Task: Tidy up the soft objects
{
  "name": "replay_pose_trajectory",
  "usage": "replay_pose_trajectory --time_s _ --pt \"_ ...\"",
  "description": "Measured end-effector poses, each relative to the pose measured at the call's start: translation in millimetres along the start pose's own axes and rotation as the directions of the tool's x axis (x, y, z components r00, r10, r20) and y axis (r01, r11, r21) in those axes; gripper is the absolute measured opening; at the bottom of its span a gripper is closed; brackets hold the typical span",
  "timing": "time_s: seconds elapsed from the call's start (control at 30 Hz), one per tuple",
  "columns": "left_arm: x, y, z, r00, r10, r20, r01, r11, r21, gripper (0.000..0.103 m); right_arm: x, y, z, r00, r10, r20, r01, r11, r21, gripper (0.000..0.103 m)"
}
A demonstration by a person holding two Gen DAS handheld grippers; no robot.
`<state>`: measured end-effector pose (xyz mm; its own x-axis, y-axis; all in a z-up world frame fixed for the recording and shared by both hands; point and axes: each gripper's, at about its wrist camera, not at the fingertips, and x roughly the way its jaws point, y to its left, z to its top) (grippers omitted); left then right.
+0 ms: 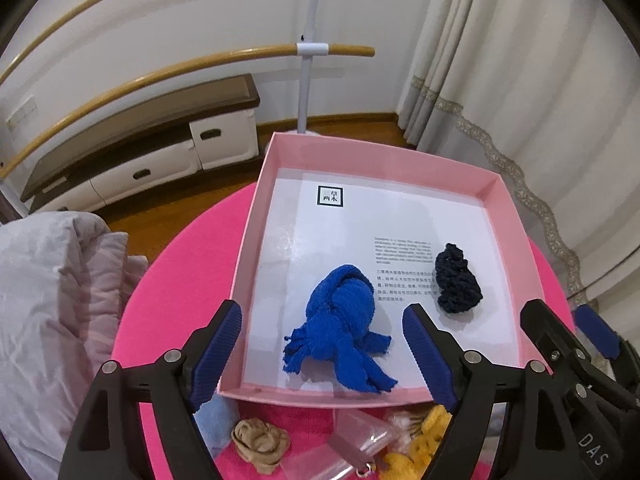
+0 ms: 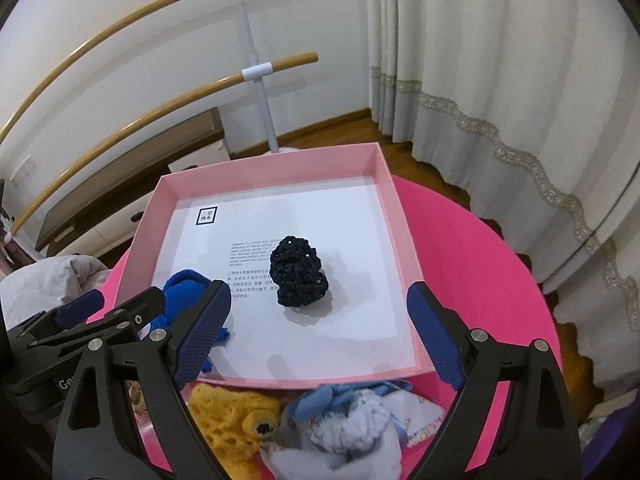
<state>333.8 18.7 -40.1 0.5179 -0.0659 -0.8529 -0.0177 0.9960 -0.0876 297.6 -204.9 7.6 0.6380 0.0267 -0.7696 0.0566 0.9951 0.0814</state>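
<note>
Two soft things already lie in your pink box, a shallow square cardboard tray with low straight walls and a white printed sheet lining its floor; the box sits on the round, bright pink counter. Your royal blue cloth is a ribbed, crinkled knit bunched into a knot with frayed ends splaying toward the box's near wall; it rests near the near left corner. Your navy crochet piece, a lumpy, open-looped bundle, lies around the middle of the sheet, apart from the blue cloth.

Your left hand-held gripper hangs above the box's near wall with its ridged blue pads spread wide; the blue cloth shows between them but neither pad touches it, so it is released. Your right hand-held gripper is likewise spread and empty, over the near edge of the box.

Several pieces wait on the counter's near edge, outside the box: a beige, crumpled stocking-like wad; a yellow crochet piece with a holey, honeycomb weave; a clear plastic pouch; a pale blue and white fabric heap, soft and folded. Beside the counter's left edge lies a rumpled grey quilt.
</note>
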Motion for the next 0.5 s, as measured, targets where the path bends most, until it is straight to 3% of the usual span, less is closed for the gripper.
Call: replay_pose_trajectory --time_s 0.37,0.5 --pt "-54.0 -8.1 -36.6 0.999 -0.015 0.043 0.013 0.999 0.032 0.085 -49.3 -4.3 -20.6 0.995 -0.065 0.080 0.068 0.997 -0.028 0.095" --pt "-78.3 -8.6 -54.1 0.997 -0.014 0.071 0.011 0.999 0.037 0.091 -71.6 -5.2 -31.9 0.991 -0.074 0.111 0.079 0.996 -0.034 0.096"
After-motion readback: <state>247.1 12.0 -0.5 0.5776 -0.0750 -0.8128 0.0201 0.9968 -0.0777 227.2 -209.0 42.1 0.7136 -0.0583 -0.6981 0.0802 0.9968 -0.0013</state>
